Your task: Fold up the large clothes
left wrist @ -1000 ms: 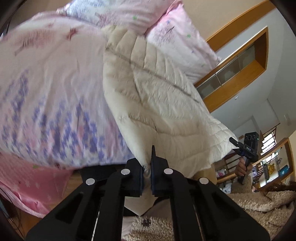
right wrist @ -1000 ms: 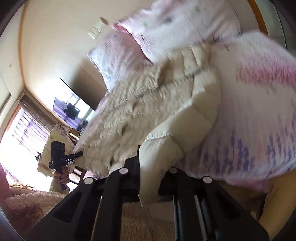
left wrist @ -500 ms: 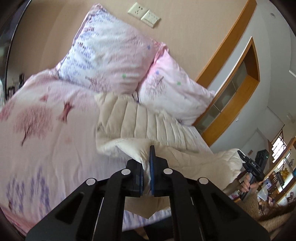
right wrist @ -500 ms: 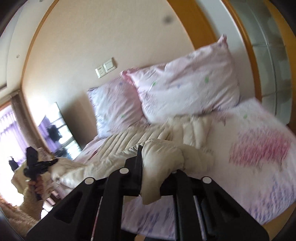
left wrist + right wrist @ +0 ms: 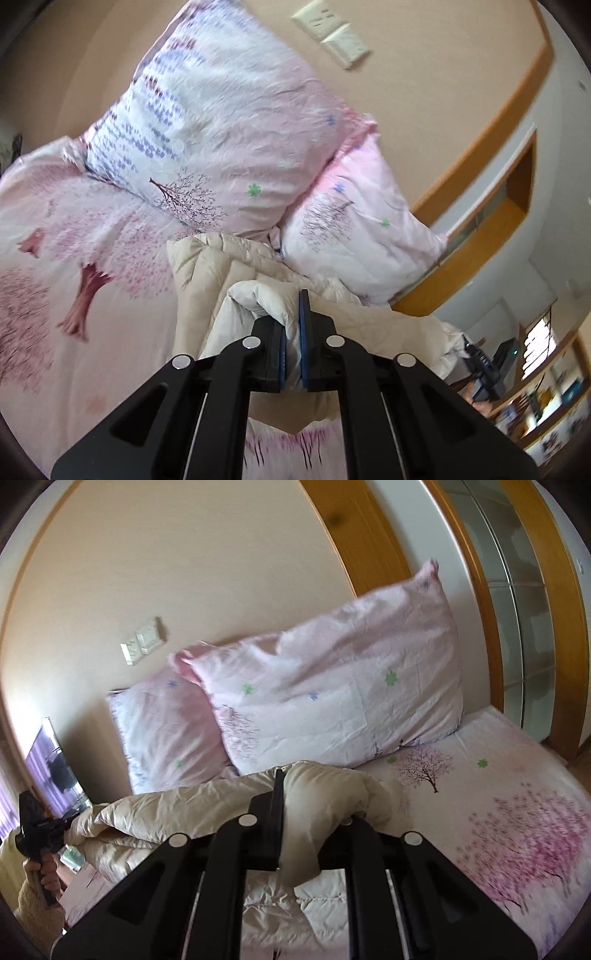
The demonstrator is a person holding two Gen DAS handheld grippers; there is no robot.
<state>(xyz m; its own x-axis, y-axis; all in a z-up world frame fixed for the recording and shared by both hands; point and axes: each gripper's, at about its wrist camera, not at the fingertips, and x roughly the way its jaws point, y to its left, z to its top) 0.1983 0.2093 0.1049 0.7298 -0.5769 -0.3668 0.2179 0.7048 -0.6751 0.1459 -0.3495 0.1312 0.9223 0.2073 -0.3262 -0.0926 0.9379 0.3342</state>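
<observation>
A cream quilted down jacket (image 5: 207, 280) lies on the bed, its far end against the pillows. My left gripper (image 5: 293, 332) is shut on a bunched edge of it, lifted over the lower layer. In the right wrist view the jacket (image 5: 177, 812) spreads to the left, and my right gripper (image 5: 299, 812) is shut on a thick fold that drapes over and hides its right finger. Each view shows the other gripper at the jacket's far side: the right one (image 5: 487, 369) and the left one (image 5: 37, 830), held in a hand.
The bed has a pink sheet with a tree print (image 5: 74, 258) (image 5: 498, 794). Two pillows (image 5: 221, 129) (image 5: 351, 229) lean on the beige wall under switch plates (image 5: 332, 33). A wooden frame with glass (image 5: 517, 627) stands at the right, a TV (image 5: 55, 771) at the left.
Both grippers have risen from below the bed's edge and carried the jacket's held edge forward over the bed toward the pillows. The jacket now lies doubled over itself.
</observation>
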